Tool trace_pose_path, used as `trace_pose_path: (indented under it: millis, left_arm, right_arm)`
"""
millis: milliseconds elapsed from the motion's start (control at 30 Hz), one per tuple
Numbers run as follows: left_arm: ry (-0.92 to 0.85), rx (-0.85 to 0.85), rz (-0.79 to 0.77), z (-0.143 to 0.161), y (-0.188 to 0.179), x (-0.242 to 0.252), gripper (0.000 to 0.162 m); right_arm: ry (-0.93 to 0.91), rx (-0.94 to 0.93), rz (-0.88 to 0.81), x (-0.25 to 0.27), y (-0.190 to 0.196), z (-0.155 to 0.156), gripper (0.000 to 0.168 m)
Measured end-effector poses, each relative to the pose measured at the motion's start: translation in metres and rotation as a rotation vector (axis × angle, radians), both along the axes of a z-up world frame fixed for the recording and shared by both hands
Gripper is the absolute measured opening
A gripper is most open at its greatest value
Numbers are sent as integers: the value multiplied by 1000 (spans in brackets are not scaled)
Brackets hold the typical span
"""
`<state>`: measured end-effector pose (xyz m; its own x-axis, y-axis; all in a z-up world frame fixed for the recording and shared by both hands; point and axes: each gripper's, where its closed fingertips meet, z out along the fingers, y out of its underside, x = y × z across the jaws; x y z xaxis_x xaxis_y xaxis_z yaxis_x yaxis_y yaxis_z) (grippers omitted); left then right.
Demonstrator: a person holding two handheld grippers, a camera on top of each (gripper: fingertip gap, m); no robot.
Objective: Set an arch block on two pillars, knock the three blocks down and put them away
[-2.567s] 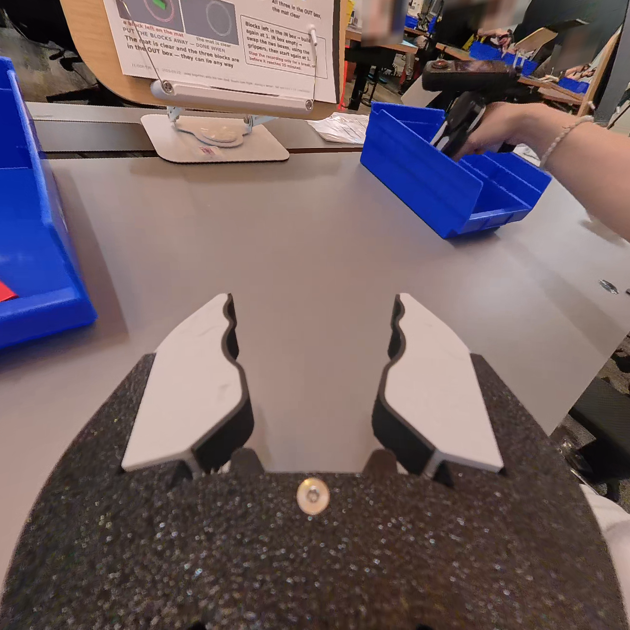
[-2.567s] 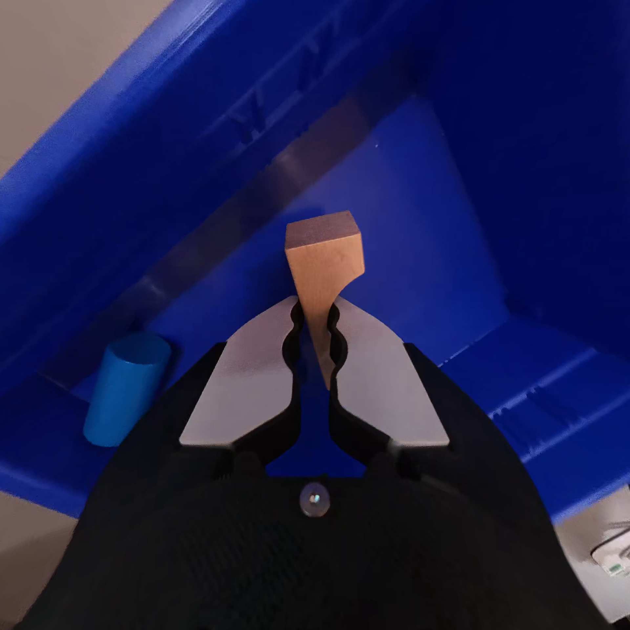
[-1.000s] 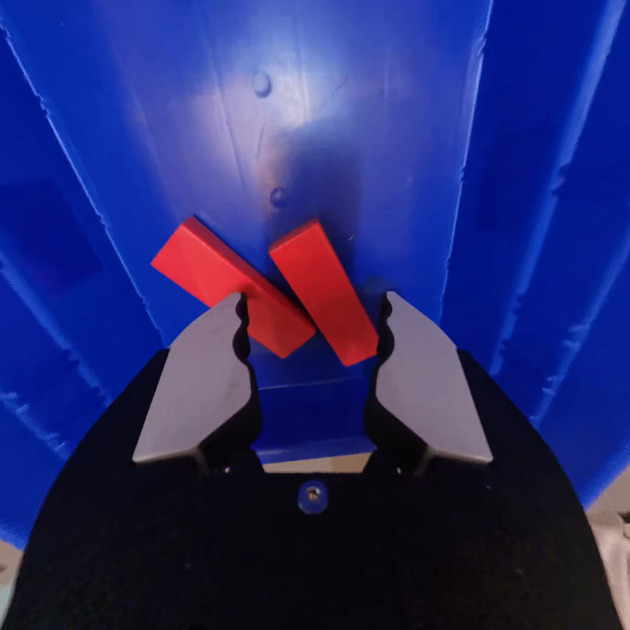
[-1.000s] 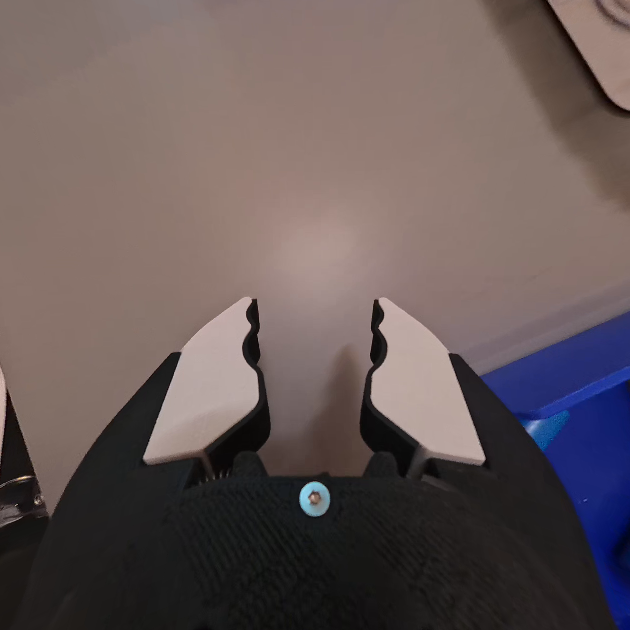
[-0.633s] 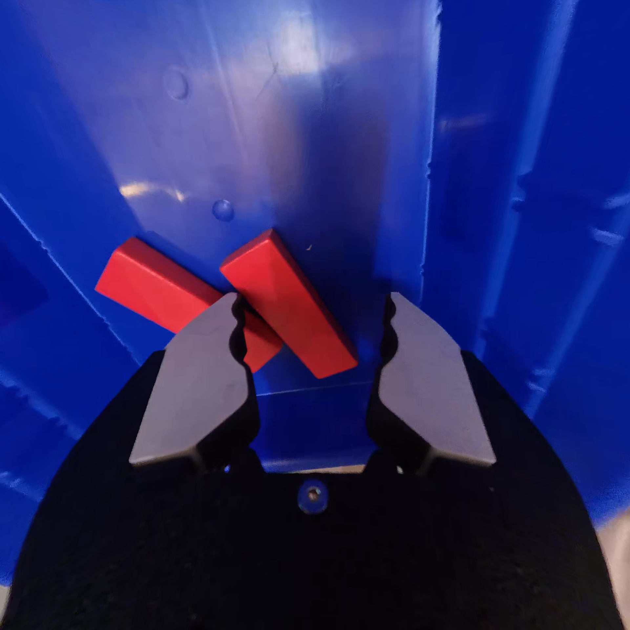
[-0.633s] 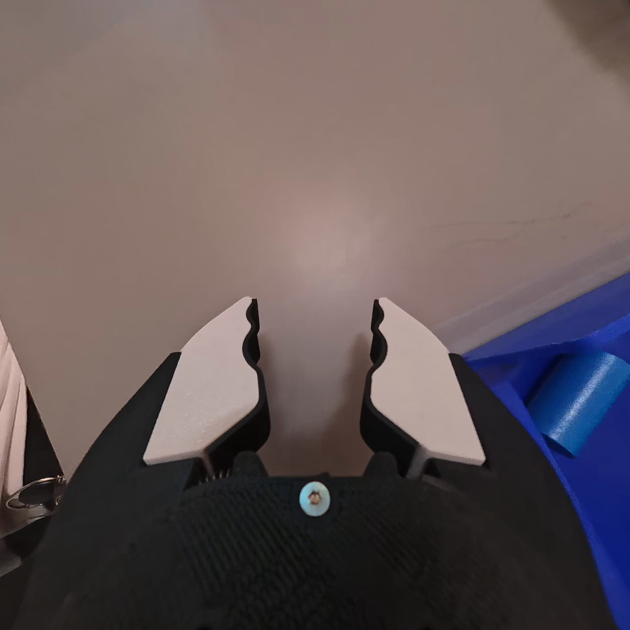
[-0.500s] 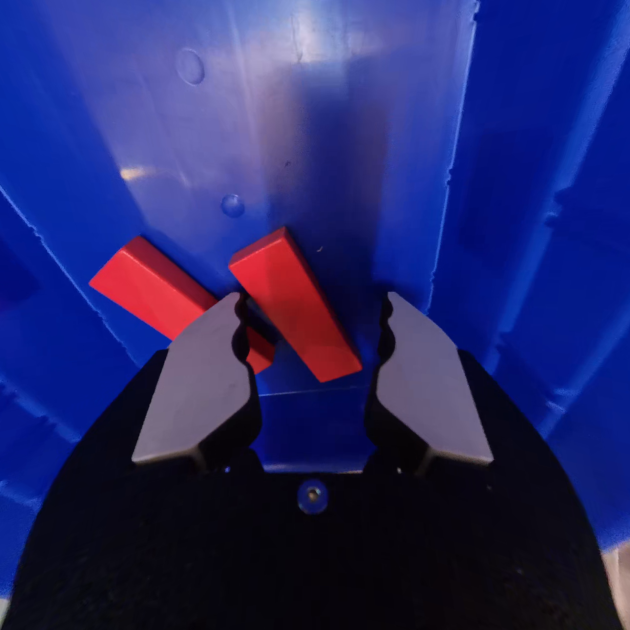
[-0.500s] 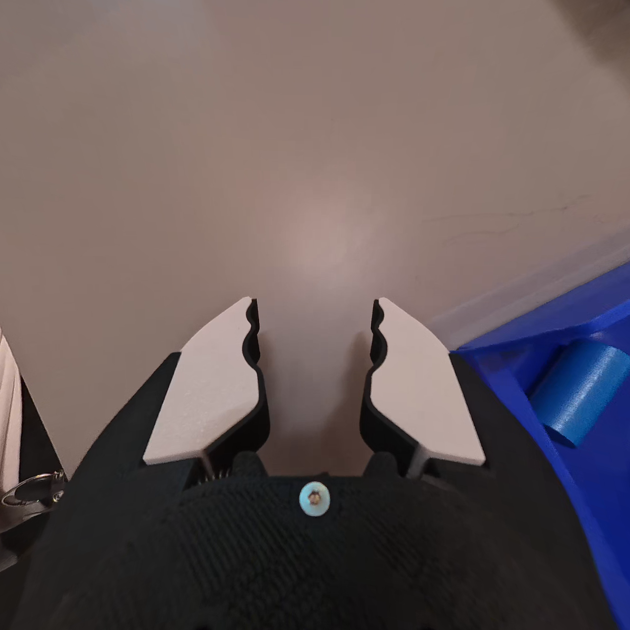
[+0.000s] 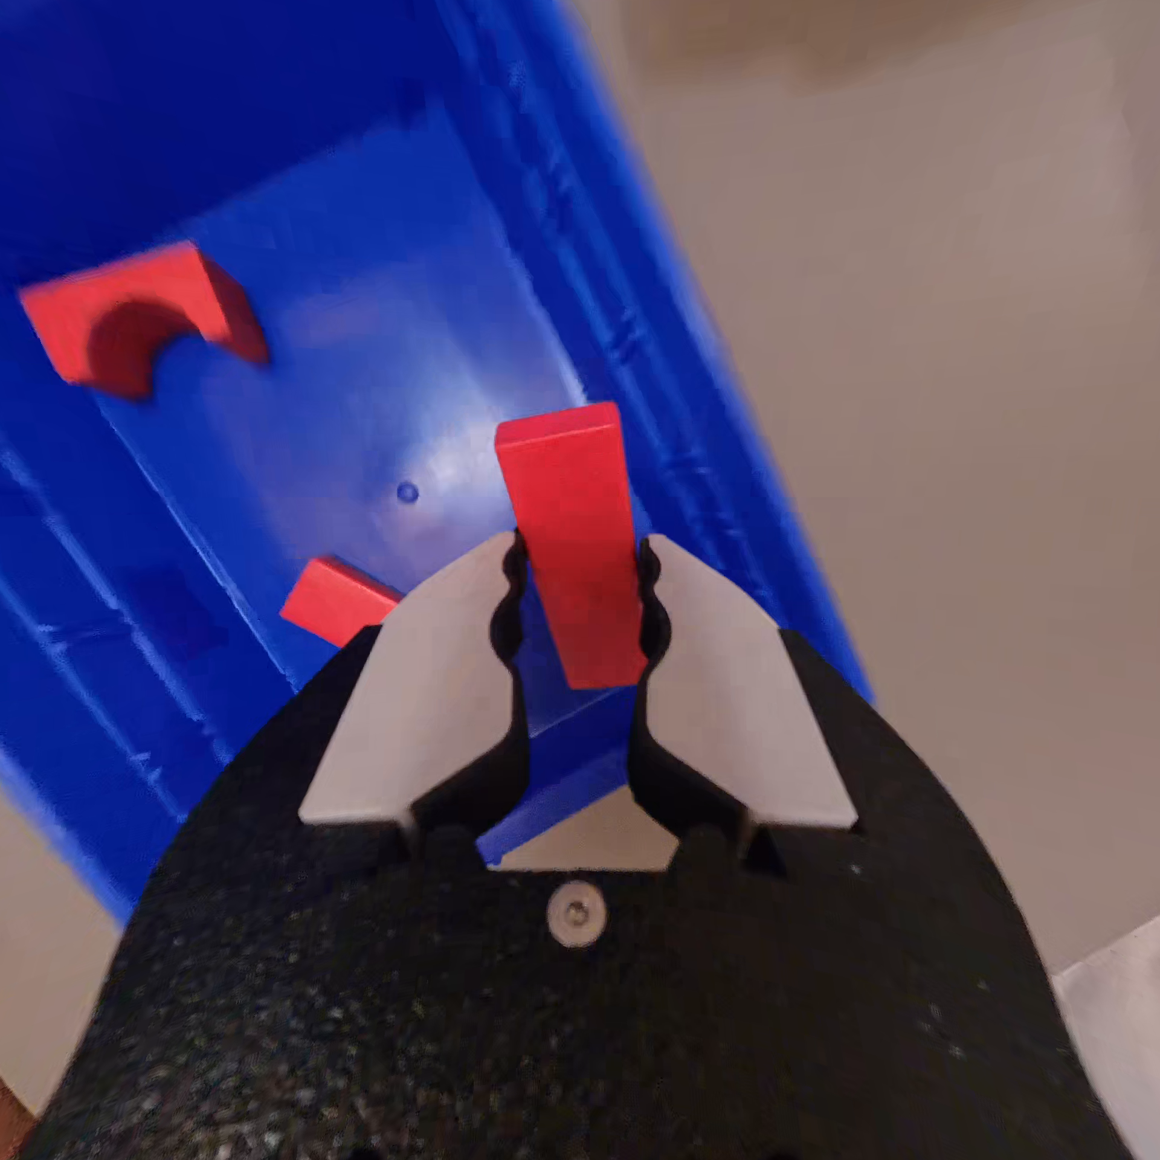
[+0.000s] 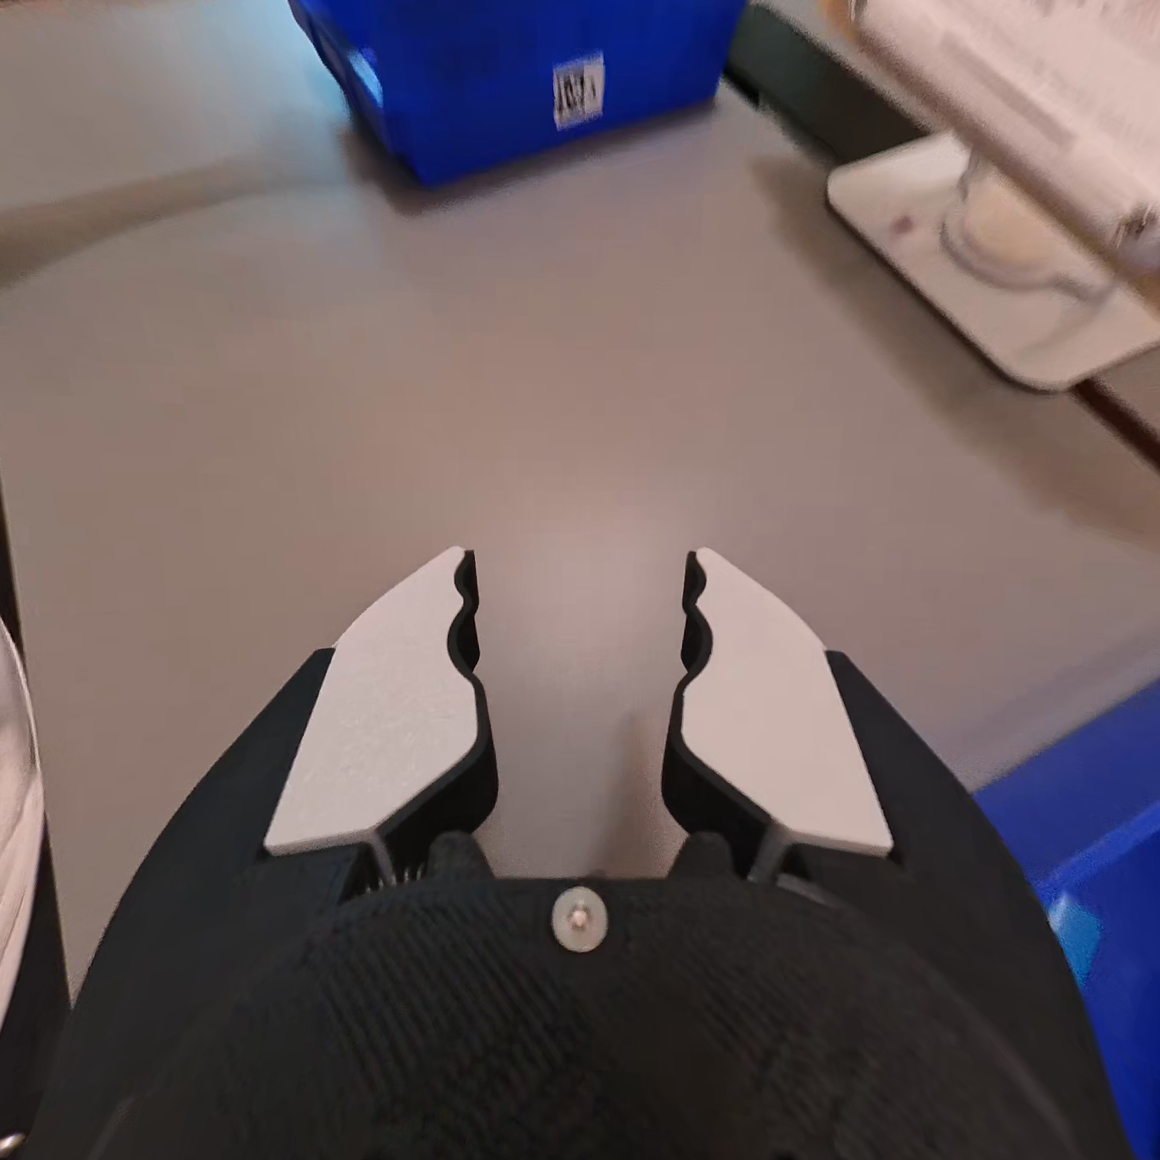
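Note:
My left gripper [image 9: 580,546] is shut on a flat red block [image 9: 568,533] and holds it above the floor of a blue bin [image 9: 351,301]. A second flat red block [image 9: 332,606] lies on the bin floor, partly hidden behind my left finger. A red arch block [image 9: 135,320] lies farther back in the bin. My right gripper [image 10: 580,565] is open and empty above the bare grey table [image 10: 439,376]. A corner of another blue bin [image 10: 1092,835] shows at its lower right.
A blue bin with a white sticker [image 10: 521,81] stands at the far side of the table in the right wrist view. A white stand base [image 10: 979,270] with a paper sheet above it sits at the right. Grey table [image 9: 941,376] lies right of the left bin. The left gripper's tips are roughly 40 centimetres from the right gripper's.
My left gripper has shut on one flat red block and lifted it off the bin floor. My right gripper has tilted up from the table, still open.

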<state>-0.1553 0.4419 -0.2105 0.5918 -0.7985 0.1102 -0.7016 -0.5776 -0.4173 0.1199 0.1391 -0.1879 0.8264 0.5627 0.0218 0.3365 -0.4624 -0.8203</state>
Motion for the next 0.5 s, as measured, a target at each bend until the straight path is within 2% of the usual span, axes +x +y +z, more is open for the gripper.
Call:
trace_pose_path:
  millis: [133,267,367,500]
  left_arm:
    - [-192,164,-150,71,-30,20,33]
    - [-408,261,-408,121,-98,61,33]
    - [-576,278,-608,139,-162,90,33]
    - [-685,311,-793,140,-221,115,33]
  right_arm:
    - [102,185,84,-31,22,56,49]
    - [219,282,209,-69,40,105,59]
    - [275,326,325,-101,49,130,65]
    - [338,355,445,-134,51,150,62]
